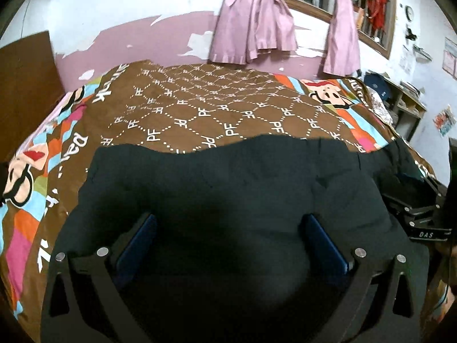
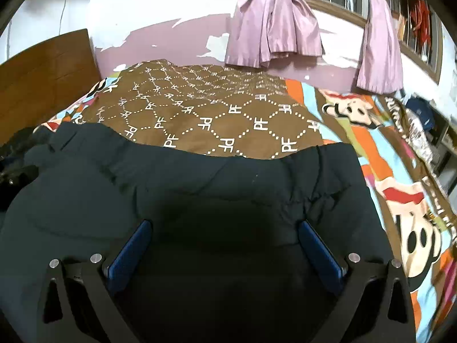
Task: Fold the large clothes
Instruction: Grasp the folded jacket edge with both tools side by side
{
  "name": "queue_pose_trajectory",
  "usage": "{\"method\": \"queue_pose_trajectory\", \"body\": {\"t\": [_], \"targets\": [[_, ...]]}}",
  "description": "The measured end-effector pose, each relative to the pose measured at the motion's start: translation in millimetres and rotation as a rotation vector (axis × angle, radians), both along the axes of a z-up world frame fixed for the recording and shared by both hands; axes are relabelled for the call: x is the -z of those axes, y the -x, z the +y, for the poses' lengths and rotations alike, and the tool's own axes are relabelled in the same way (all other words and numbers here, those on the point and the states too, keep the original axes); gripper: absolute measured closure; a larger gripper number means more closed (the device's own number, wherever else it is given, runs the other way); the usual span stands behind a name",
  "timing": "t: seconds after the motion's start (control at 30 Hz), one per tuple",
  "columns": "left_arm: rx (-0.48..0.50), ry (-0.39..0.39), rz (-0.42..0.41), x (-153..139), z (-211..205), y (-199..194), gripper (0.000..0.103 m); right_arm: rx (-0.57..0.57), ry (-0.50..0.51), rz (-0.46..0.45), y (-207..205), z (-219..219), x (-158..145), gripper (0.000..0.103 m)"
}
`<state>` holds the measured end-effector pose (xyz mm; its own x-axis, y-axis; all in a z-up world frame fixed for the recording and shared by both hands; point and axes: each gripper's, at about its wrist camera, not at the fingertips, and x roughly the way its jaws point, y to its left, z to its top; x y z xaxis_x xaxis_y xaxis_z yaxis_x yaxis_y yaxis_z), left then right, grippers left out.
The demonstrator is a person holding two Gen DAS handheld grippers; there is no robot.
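A large dark, padded garment (image 1: 228,177) lies spread on the bed and fills the lower half of both views; it also shows in the right wrist view (image 2: 205,188). My left gripper (image 1: 228,223) is open, its blue-padded fingers (image 1: 140,240) wide apart just over the garment's near part. My right gripper (image 2: 224,228) is open too, its blue pads (image 2: 317,245) spread over the same cloth. The right gripper's black body (image 1: 420,217) shows at the right edge of the left wrist view. Neither gripper holds anything.
The bed has a brown patterned cover (image 1: 217,111) with cartoon borders (image 2: 400,200). A wooden headboard (image 2: 42,68) stands at left. Pink curtains (image 1: 257,23) hang on the far wall. Shelves with clutter (image 1: 400,97) stand at right.
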<state>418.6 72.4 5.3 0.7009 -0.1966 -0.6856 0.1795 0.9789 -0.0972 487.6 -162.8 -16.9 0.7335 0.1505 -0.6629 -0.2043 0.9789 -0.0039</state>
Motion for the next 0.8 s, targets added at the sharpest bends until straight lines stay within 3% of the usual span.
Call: {"method": "queue_pose_trajectory", "body": {"t": [0.13, 0.8], "targets": [[0.017, 0.036, 0.045, 8.0, 4.6, -9.2, 0.001, -0.013, -0.061, 0.018, 0.2, -9.0, 6.2, 0.0], [0.025, -0.003, 0.036, 19.2, -5.5, -11.7, 0.001, -0.036, -0.133, 0.059, -3.5, -16.7, 18.2, 0.0]]}}
